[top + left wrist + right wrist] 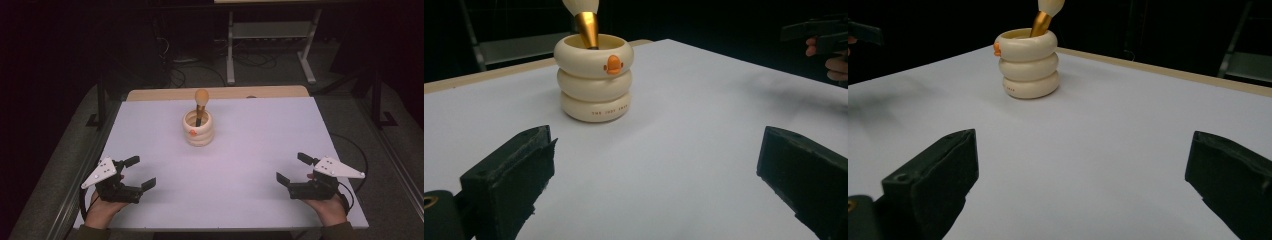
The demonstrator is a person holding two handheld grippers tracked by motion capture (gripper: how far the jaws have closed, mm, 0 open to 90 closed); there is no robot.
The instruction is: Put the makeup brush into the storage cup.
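Note:
A cream holder [198, 129] shaped like three stacked rings, with a small orange duck mark, stands upright on the white table [250, 150] toward the back middle. A brush [201, 102] with a gold ferrule and a pale round head stands in it. The left gripper view has the holder [594, 77] and the brush [586, 22] ahead; the right gripper view has the holder [1028, 62] and brush [1044, 17] farther off. My left gripper [140, 173] rests open at the front left. My right gripper [294, 168] rests open at the front right. Nothing lies between either pair of jaws.
The table's wooden far edge [220, 93] borders a dark floor with cables and a metal frame [270, 35] behind. Table edges run close beside both hands. Bare white surface lies between the grippers and the holder.

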